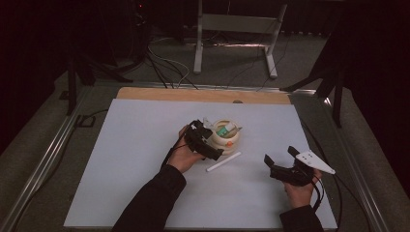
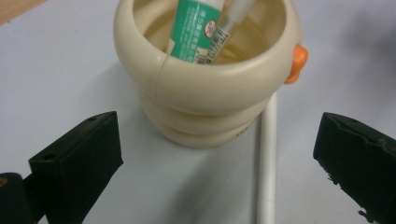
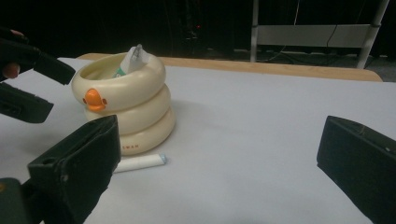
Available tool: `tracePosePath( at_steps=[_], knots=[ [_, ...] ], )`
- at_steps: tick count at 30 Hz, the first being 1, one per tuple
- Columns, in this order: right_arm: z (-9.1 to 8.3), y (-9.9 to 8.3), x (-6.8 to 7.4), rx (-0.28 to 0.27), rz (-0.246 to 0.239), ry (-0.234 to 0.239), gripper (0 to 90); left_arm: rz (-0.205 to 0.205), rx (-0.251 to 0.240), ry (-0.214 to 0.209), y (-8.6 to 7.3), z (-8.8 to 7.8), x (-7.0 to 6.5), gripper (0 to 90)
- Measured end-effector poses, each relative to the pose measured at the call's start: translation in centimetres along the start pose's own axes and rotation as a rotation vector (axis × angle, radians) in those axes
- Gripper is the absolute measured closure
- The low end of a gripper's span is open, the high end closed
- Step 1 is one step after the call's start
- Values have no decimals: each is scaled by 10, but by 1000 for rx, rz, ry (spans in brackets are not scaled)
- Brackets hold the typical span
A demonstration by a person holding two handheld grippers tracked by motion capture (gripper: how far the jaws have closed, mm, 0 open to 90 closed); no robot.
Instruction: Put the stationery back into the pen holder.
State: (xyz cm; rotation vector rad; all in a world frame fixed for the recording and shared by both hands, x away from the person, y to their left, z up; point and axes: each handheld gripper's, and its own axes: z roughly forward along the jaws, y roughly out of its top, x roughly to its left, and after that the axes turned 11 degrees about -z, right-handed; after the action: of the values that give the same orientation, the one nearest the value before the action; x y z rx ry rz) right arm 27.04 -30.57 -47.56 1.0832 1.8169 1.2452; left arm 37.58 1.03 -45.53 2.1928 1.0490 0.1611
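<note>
A cream ringed cup [image 1: 226, 134] with an orange duck beak stands mid-table; it also shows in the left gripper view [image 2: 210, 79] and the right gripper view [image 3: 126, 100]. Inside it lean a green tube [image 2: 194, 30] and a pale pen-like stick. A white stick [image 1: 223, 162] lies on the table beside the cup's base [image 2: 266, 163] [image 3: 140, 163]. My left gripper [image 1: 205, 140] is open, just left of the cup, with nothing between its jaws. My right gripper [image 1: 283, 162] stands open and empty at the front right, well away from the cup.
A white sheet [image 1: 145, 159] covers the table, with a wooden strip [image 1: 203, 94] along the far edge. Metal rails run down both sides. Beyond stands a white metal frame [image 1: 237, 29] and cables on the dark floor.
</note>
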Motion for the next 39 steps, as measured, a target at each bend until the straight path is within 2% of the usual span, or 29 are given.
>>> tracePosePath(
  at_steps=[3, 11, 17, 21, 26, 29, 39],
  knots=[
    [0, 0, 0, 0, 0, 1, 0, 1, 7, 8, -2, 1, 1, 15],
    [0, 0, 0, 1, -1, 1, 0, -1, 17, -6, -8, 4, -1, 51],
    [0, 0, 0, 1, 0, 1, 0, 17, 48, -31, -14, 10, -9, 67],
    [0, 0, 0, 1, 0, 1, 0, 36, 71, -27, -16, 13, -14, 80],
    [0, 0, 0, 1, -1, 1, 1, 37, 82, -31, -18, 16, -17, 154],
    [0, 0, 0, 2, -2, 2, 0, 39, 87, -35, -19, 17, -19, 168],
    [1, 0, 1, 2, -2, 2, 0, 66, 102, -62, -22, 23, -23, 326]
  ],
)
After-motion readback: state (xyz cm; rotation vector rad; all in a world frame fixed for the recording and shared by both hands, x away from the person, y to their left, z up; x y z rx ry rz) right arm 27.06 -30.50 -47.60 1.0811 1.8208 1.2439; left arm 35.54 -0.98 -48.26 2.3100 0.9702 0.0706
